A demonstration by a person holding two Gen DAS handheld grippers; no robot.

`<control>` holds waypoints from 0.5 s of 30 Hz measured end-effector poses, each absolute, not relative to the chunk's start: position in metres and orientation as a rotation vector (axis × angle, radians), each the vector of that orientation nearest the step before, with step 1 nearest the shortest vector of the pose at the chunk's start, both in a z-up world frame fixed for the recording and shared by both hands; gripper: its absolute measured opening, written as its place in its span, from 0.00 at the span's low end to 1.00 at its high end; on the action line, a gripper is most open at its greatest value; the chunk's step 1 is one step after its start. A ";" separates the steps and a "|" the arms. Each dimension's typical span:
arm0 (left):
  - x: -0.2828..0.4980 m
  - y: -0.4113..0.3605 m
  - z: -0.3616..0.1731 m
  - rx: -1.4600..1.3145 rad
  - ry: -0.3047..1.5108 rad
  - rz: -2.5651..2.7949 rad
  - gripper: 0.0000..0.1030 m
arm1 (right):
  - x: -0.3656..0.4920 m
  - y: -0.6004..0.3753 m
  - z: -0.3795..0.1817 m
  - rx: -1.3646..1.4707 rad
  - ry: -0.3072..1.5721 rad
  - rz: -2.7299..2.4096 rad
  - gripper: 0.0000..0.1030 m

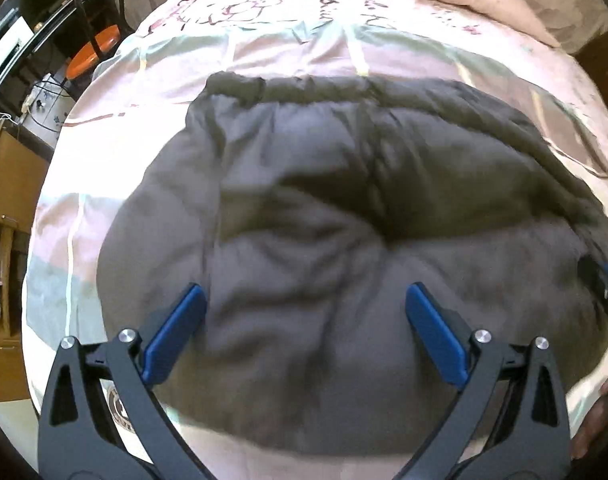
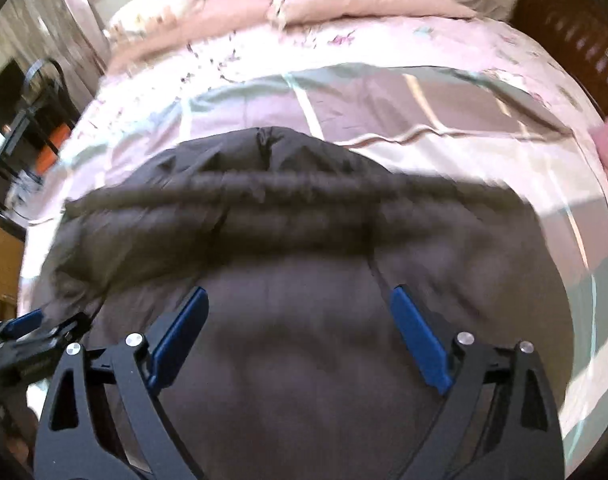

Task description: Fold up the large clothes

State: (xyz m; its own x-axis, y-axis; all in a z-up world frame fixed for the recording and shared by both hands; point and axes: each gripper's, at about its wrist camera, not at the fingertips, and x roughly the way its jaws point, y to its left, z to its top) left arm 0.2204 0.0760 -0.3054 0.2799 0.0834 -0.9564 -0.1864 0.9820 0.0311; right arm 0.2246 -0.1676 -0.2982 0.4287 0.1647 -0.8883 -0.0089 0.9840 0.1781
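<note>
Left gripper (image 1: 304, 332): jaws spread wide, nothing between the blue pads (image 1: 176, 332). It hangs above the dark grey padded garment (image 1: 343, 208), which fills the view ahead of and beneath the fingers. Contact with the cloth cannot be told; motion blur.

Right gripper (image 2: 300, 336): likewise wide apart and empty, poised over the same garment (image 2: 296, 360). The left gripper's tip shows at this view's lower-left edge (image 2: 28, 324), so the two tools sit side by side along the near edge.

Garment lies spread on the patterned bedspread (image 1: 264, 56), beyond both grippers, with its gathered far edge (image 2: 284, 188) running crosswise ahead of the right fingers. Puffy and rumpled; a deep crease sits ahead of the left fingers.

Judgement: both tools are held wide, likely because the padded fabric is thick and needs a broad bite. Their paired placement at the near side suits lifting that edge evenly and carrying it toward the far edge. Fold probably early; garment looks mostly laid out flat.

Pillows (image 2: 343, 4) lie far ahead, well apart from the work.
</note>
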 end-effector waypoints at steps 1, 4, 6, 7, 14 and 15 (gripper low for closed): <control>0.212 0.072 -0.306 -0.085 1.277 0.176 0.98 | 0.211 -0.170 -0.303 0.148 1.132 0.107 0.91; 0.202 0.063 -0.325 -0.050 1.329 0.159 0.98 | 0.195 -0.176 -0.338 0.085 1.226 0.082 0.91; 0.200 0.062 -0.329 -0.041 1.361 0.159 0.98 | 0.191 -0.187 -0.344 0.113 1.267 0.083 0.91; 0.196 0.062 -0.325 -0.039 1.354 0.161 0.98 | 0.188 -0.191 -0.339 0.091 1.260 0.066 0.91; 0.180 0.051 -0.309 -0.026 1.322 0.144 0.98 | 0.167 -0.190 -0.304 0.108 1.204 0.117 0.91; 0.178 0.047 -0.308 -0.011 1.317 0.140 0.98 | 0.167 -0.184 -0.303 0.077 1.201 0.126 0.91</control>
